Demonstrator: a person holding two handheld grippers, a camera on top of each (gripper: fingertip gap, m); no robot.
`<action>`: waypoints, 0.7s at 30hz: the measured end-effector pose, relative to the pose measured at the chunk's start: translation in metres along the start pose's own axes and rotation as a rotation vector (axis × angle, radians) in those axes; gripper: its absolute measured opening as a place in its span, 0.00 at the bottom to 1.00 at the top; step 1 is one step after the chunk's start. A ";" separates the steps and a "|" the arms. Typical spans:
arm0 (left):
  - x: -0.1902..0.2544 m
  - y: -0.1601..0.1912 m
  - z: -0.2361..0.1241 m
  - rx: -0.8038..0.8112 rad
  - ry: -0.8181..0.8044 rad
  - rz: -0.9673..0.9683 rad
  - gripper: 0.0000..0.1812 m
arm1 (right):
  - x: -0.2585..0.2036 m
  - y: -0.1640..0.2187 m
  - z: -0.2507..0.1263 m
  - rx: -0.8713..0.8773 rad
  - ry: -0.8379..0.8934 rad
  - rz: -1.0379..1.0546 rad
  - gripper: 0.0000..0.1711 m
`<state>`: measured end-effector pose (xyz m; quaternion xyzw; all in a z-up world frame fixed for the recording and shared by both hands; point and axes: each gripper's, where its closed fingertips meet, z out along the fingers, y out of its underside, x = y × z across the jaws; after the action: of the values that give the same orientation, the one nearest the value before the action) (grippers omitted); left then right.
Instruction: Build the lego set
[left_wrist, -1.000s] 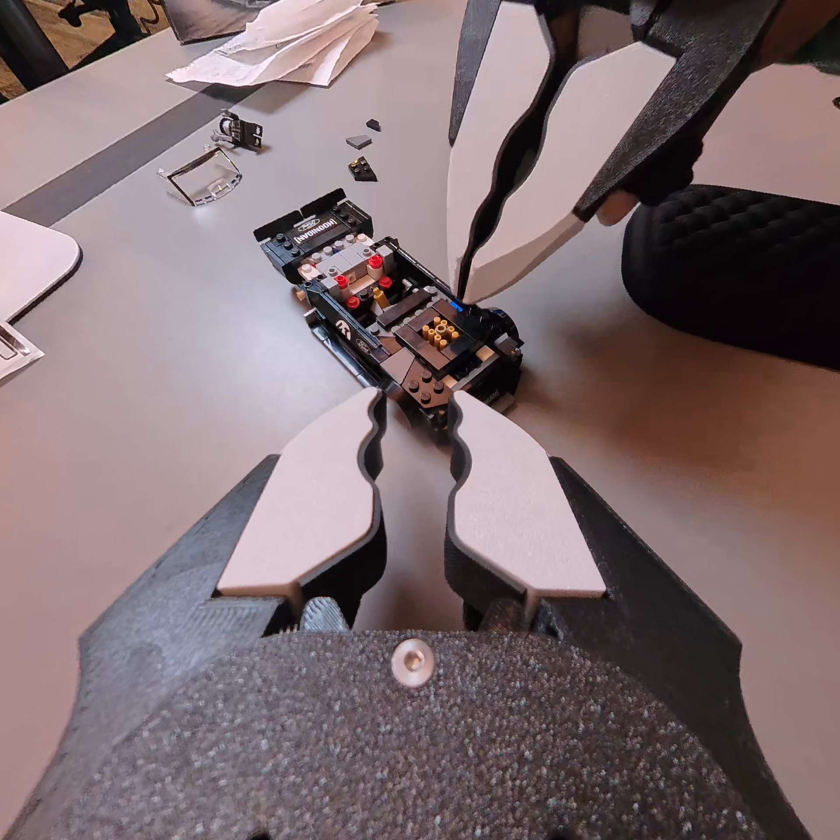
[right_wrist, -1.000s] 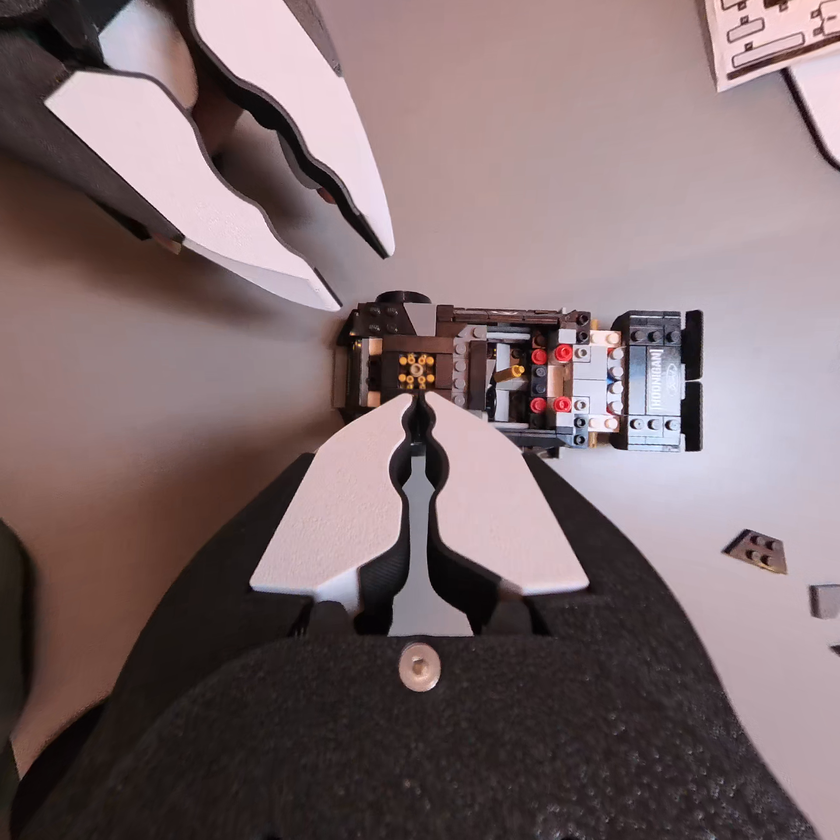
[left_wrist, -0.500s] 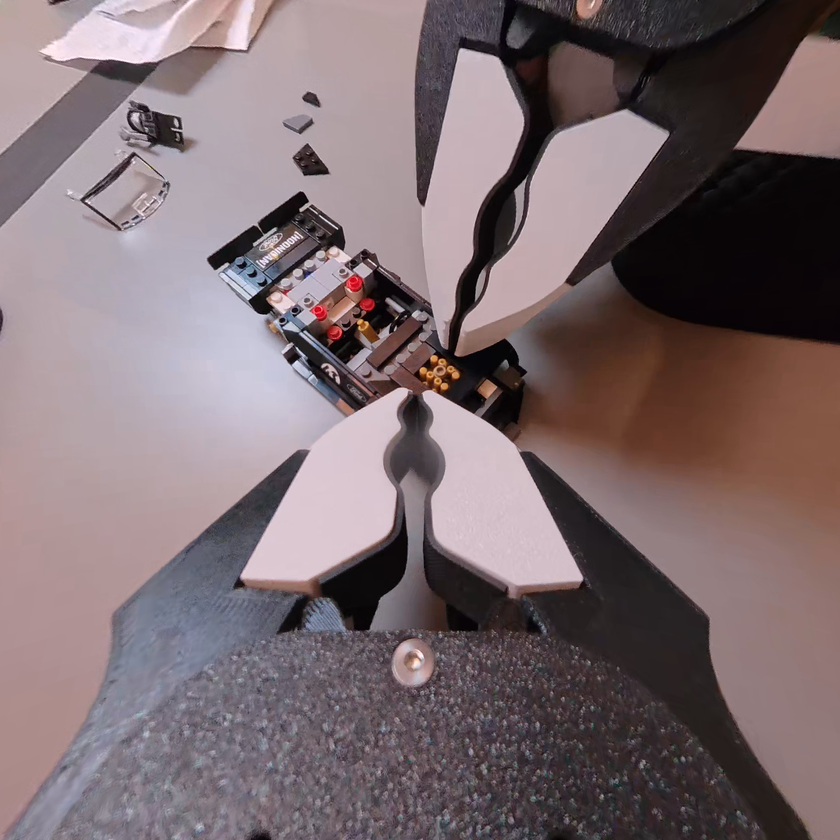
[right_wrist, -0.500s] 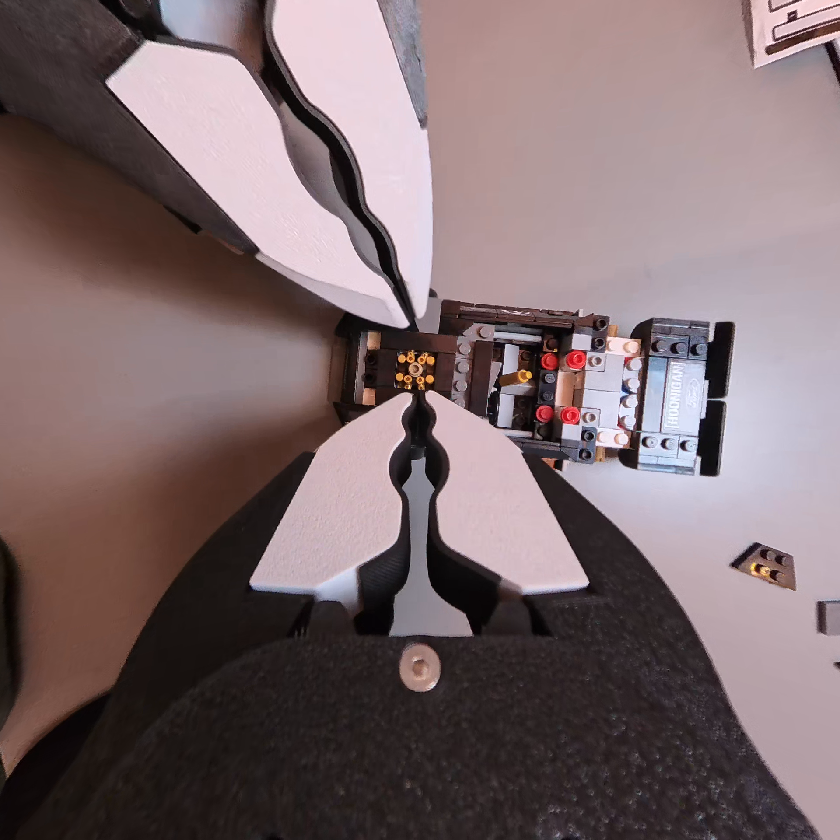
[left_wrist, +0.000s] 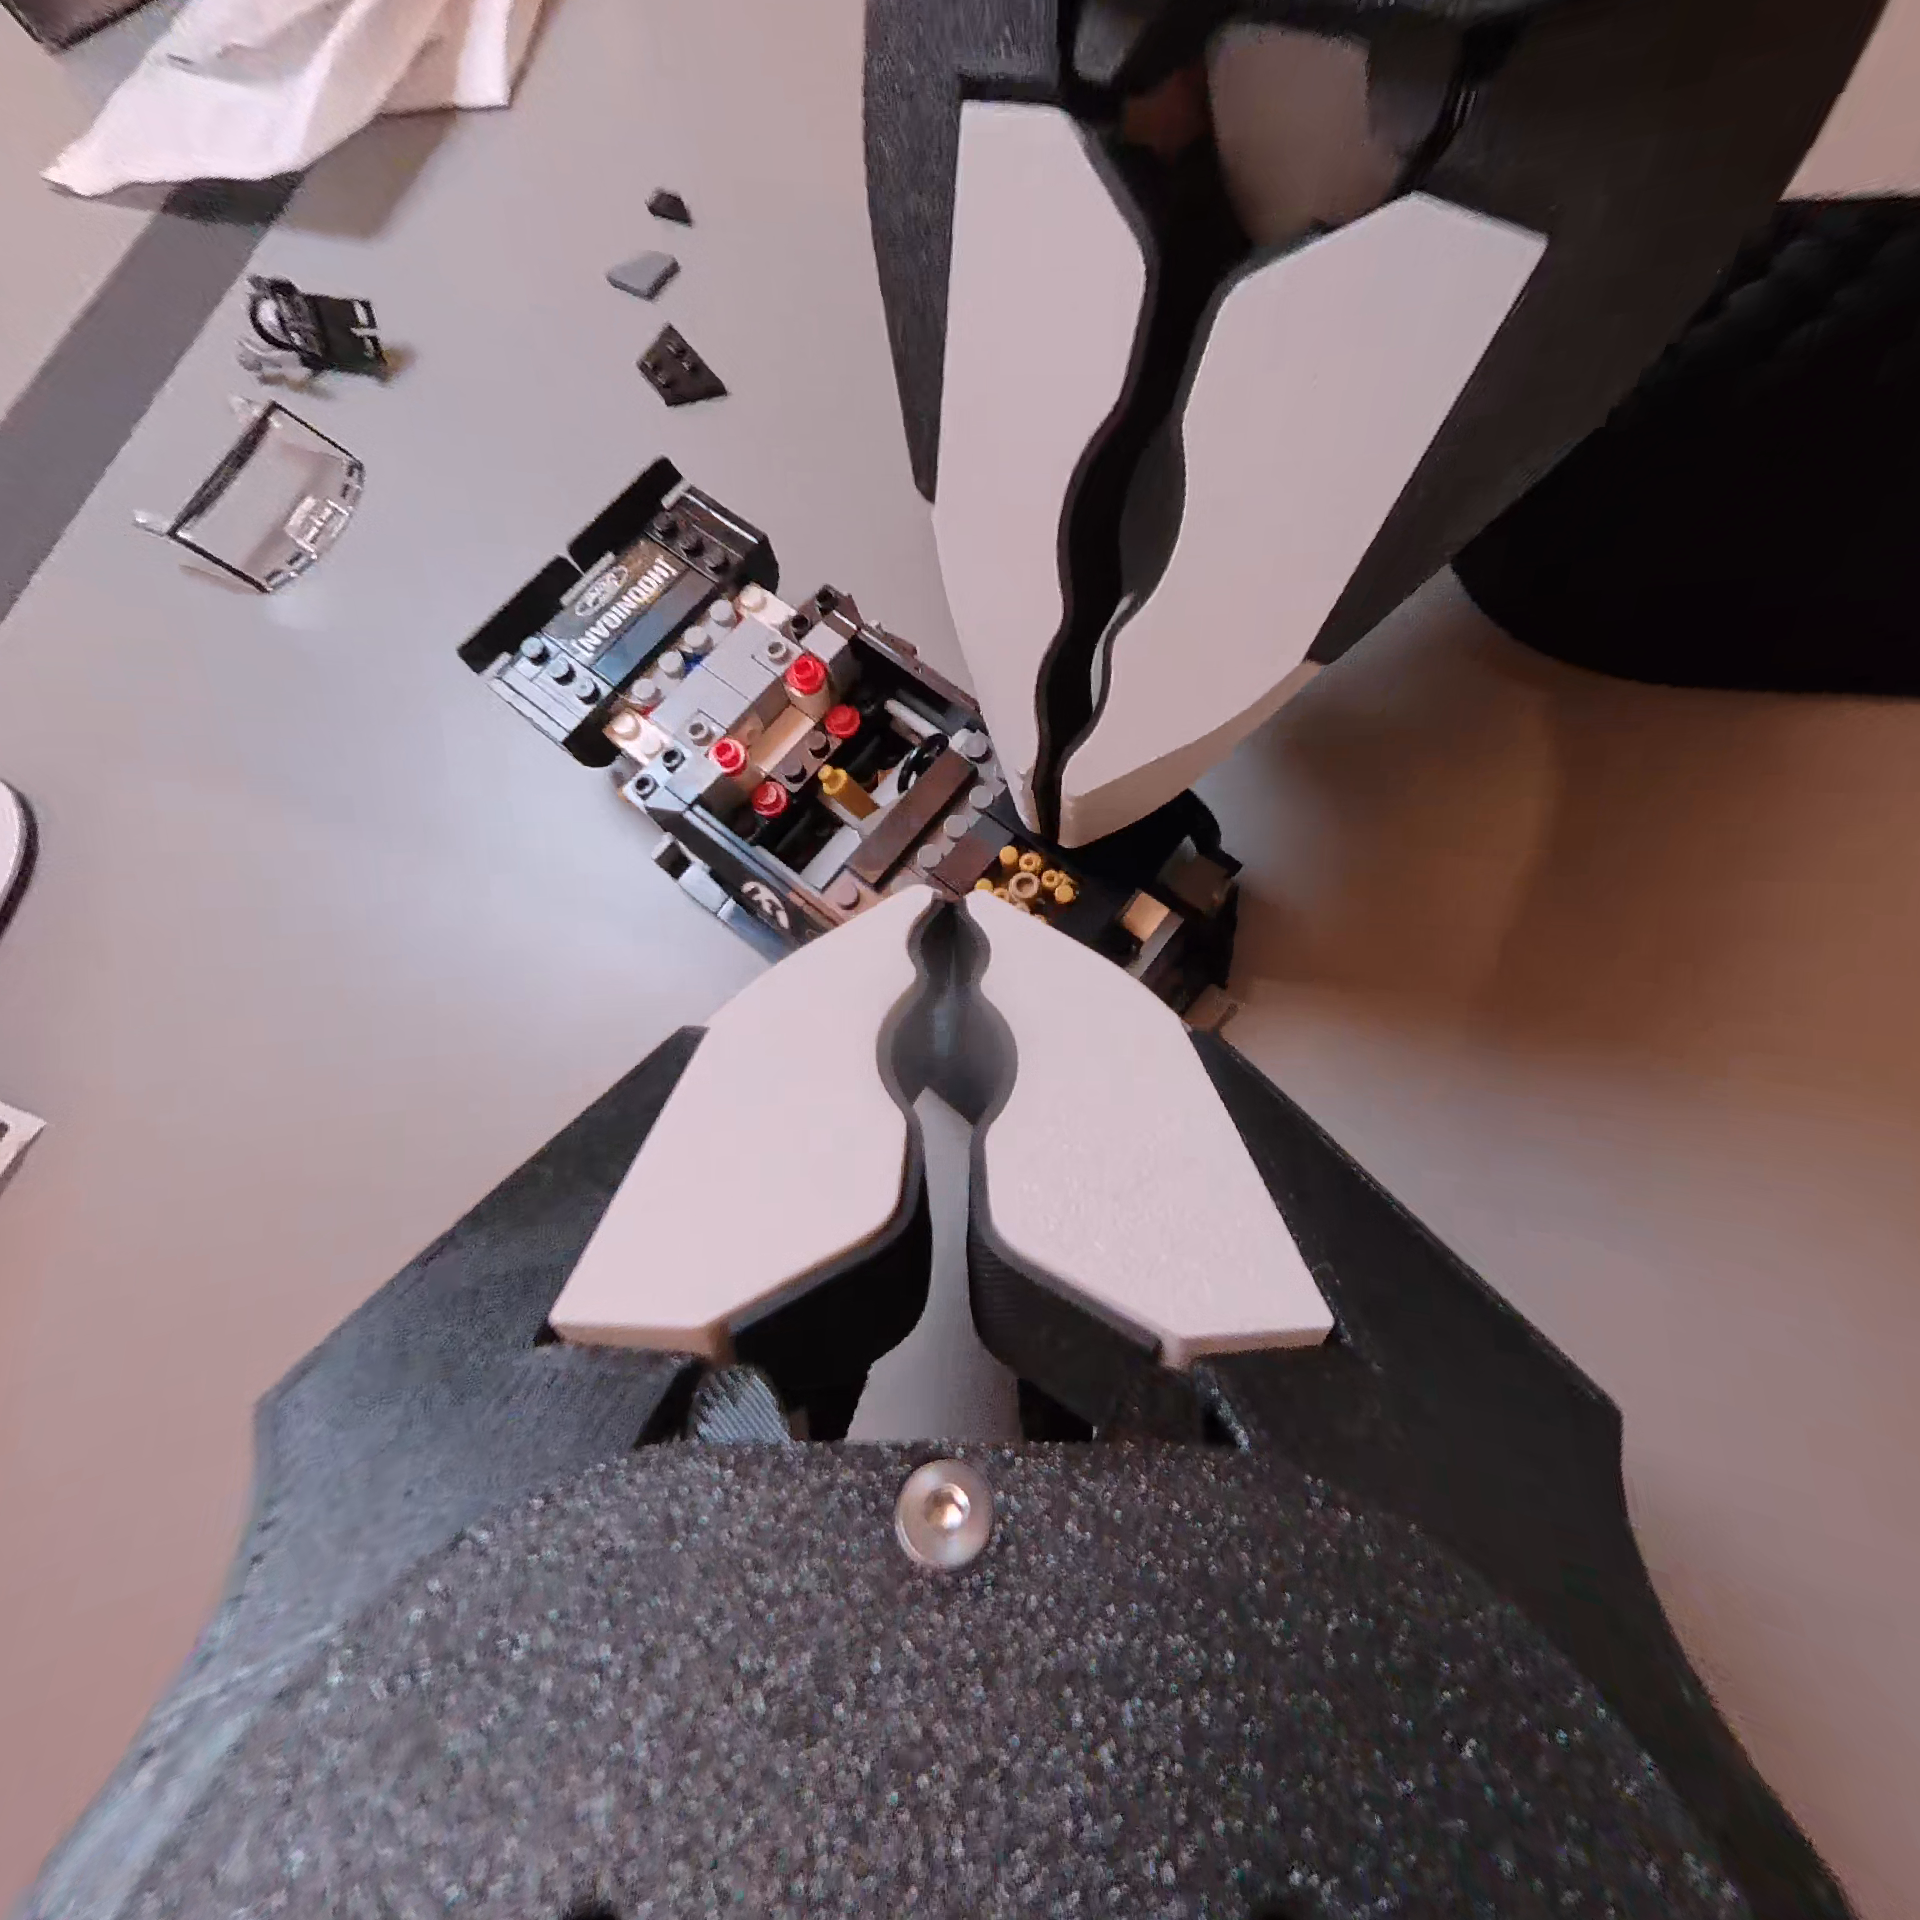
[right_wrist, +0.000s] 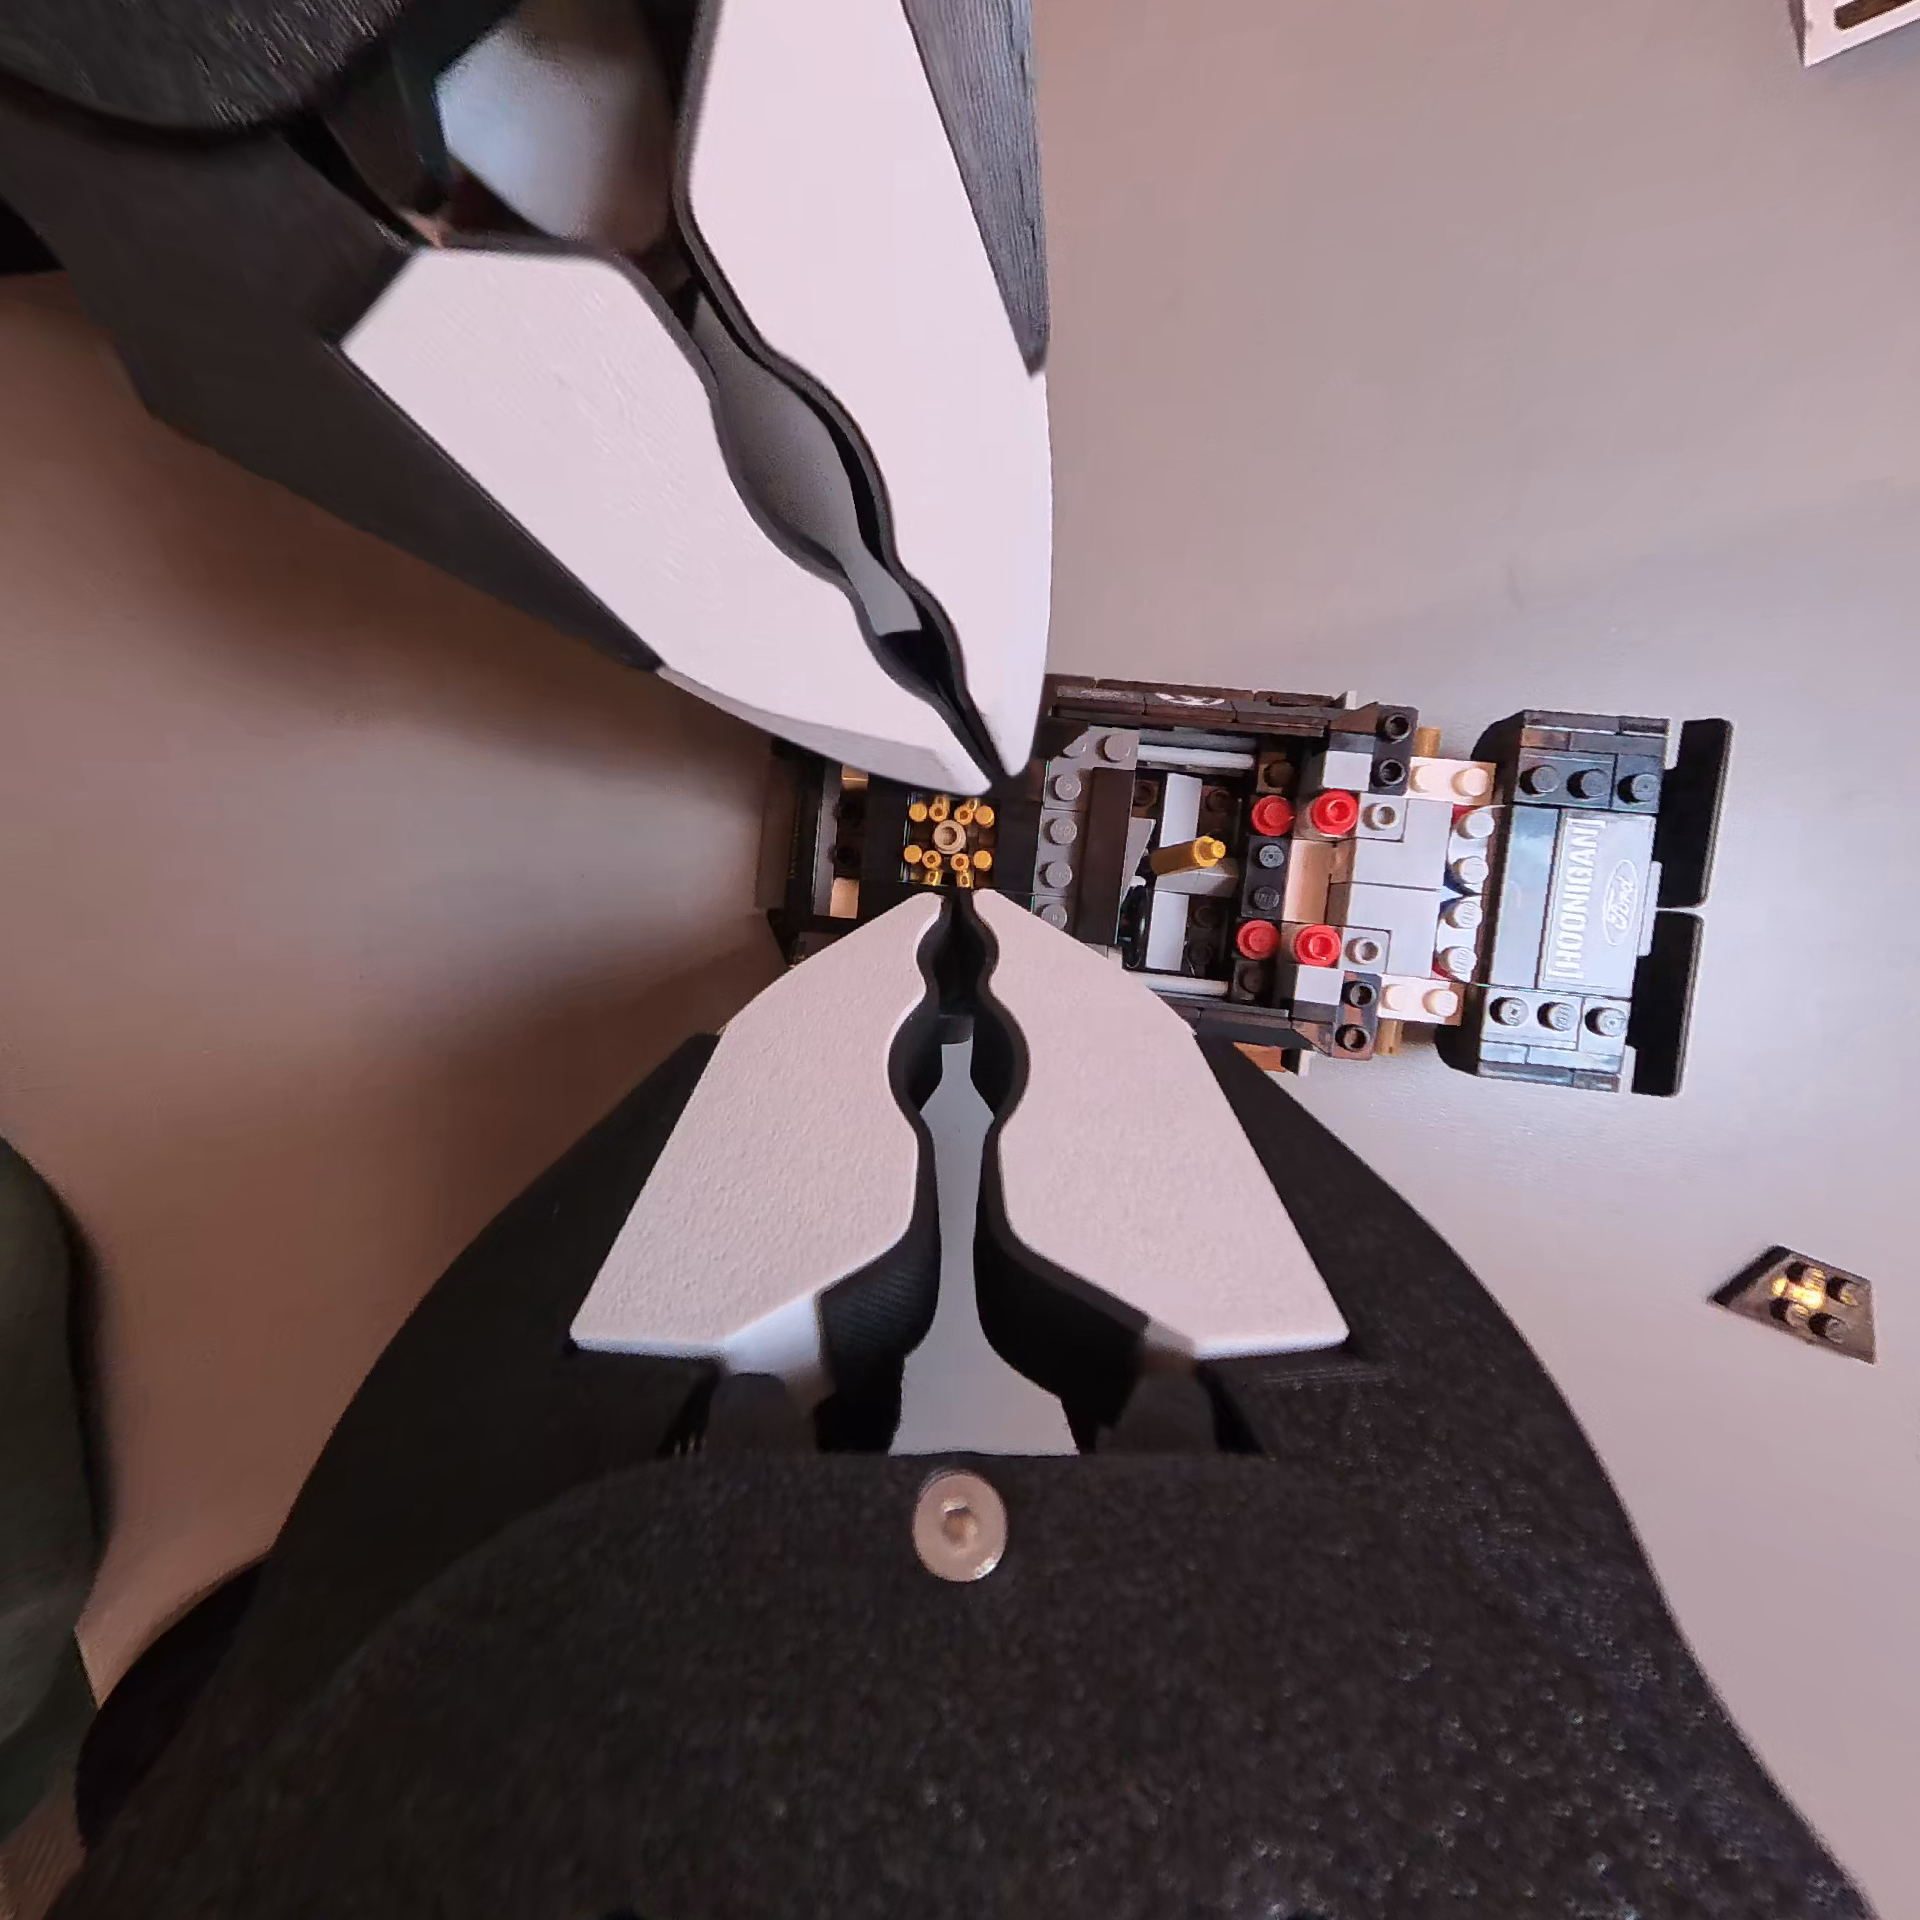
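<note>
On the grey table (left_wrist: 312, 935), the partly built lego car (left_wrist: 790, 748) lies flat with its studded top open to view. Gold stud cluster (right_wrist: 948, 840) sits near one end of the car; four red studs (right_wrist: 1294, 878) sit further along toward the black printed end plate (right_wrist: 1579, 904).

Left gripper (left_wrist: 948, 902): fingers pressed together, tips just at the gold cluster's near edge. Right gripper (right_wrist: 956, 906): fingers likewise closed, tips at the opposite edge of the same cluster. Possibly a thin dark piece sits between the right tips; the view is too tight to tell. Contact with the car cannot be confirmed for either.

Beyond the car's printed end: black wedge plate (left_wrist: 681, 364), small grey tile (left_wrist: 644, 275), a smaller dark piece (left_wrist: 670, 205). To the side of these, a clear windscreen piece (left_wrist: 260, 499) and a black-and-clear sub-assembly (left_wrist: 312, 332). White papers (left_wrist: 291, 83) lie farthest from the car.
</note>
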<state>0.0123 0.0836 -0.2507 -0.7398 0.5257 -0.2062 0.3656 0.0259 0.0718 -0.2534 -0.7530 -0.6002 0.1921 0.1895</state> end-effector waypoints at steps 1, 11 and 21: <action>0.001 -0.001 0.001 0.005 0.006 -0.006 0.00 | 0.000 0.000 0.000 0.002 0.000 0.002 0.00; 0.002 0.001 0.002 -0.005 0.019 -0.142 0.02 | 0.000 -0.001 0.000 0.010 0.004 0.011 0.00; 0.002 0.001 0.002 0.017 0.042 -0.173 0.02 | 0.013 -0.014 0.007 0.025 -0.016 0.007 0.00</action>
<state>0.0143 0.0826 -0.2529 -0.7748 0.4657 -0.2570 0.3417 0.0136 0.0881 -0.2525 -0.7511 -0.5966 0.2062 0.1933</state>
